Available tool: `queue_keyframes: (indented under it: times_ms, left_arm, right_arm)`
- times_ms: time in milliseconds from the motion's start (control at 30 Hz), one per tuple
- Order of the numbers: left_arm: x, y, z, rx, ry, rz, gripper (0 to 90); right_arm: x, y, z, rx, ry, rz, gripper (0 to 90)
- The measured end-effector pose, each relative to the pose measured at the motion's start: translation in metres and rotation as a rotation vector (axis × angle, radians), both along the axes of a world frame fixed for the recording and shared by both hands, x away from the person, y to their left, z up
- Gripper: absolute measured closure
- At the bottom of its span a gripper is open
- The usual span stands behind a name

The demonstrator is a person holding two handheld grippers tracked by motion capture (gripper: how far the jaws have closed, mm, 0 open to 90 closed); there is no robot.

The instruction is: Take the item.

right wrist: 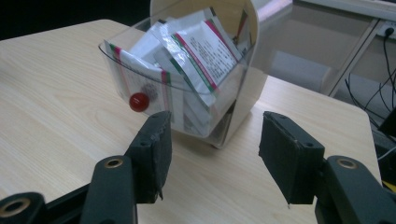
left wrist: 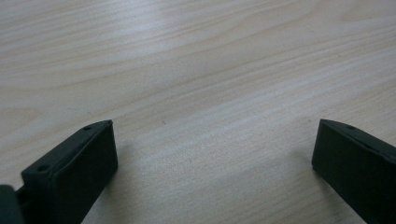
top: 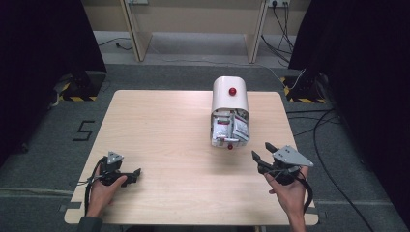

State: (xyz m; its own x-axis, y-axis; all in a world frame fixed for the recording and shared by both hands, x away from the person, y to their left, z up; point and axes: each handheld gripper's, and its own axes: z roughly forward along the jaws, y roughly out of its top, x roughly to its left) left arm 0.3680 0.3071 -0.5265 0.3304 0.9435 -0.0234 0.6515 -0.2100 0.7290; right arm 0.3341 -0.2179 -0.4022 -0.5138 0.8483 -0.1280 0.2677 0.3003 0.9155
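Your right gripper: lower right, jaws partly apart, nothing between them | Your left gripper: lower left, jaws wide, empty | Sachet box: centre-right of frame, clear drawer tipped open, sachets inside.

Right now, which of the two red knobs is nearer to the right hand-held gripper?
The red knob on the clear drawer front, facing the right hand-held gripper; the other red knob sits on the white top, farther back.
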Motion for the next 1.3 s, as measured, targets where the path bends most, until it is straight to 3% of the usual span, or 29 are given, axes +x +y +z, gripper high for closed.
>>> queue_keyframes:
  times_ms: [233,667,1100,1300]
  left_arm:
    - [0.000,0.000,0.000,0.000,0.000,0.000,0.0]
    - [0.000,0.000,0.000,0.000,0.000,0.000,0.0]
    - [0.000,0.000,0.000,-0.002,-0.001,0.002,0.0]
    - [0.000,0.000,0.000,-0.002,-0.001,0.002,0.0]
  right_arm:
    - [0.003,0.014,0.014,-0.030,-0.033,0.044,46.8]
    - [0.021,0.032,0.021,-0.037,-0.043,0.071,47.5]
    - [0.044,0.060,0.025,-0.102,-0.047,0.095,46.8]
    - [0.051,0.068,0.023,-0.145,-0.056,0.075,47.7]
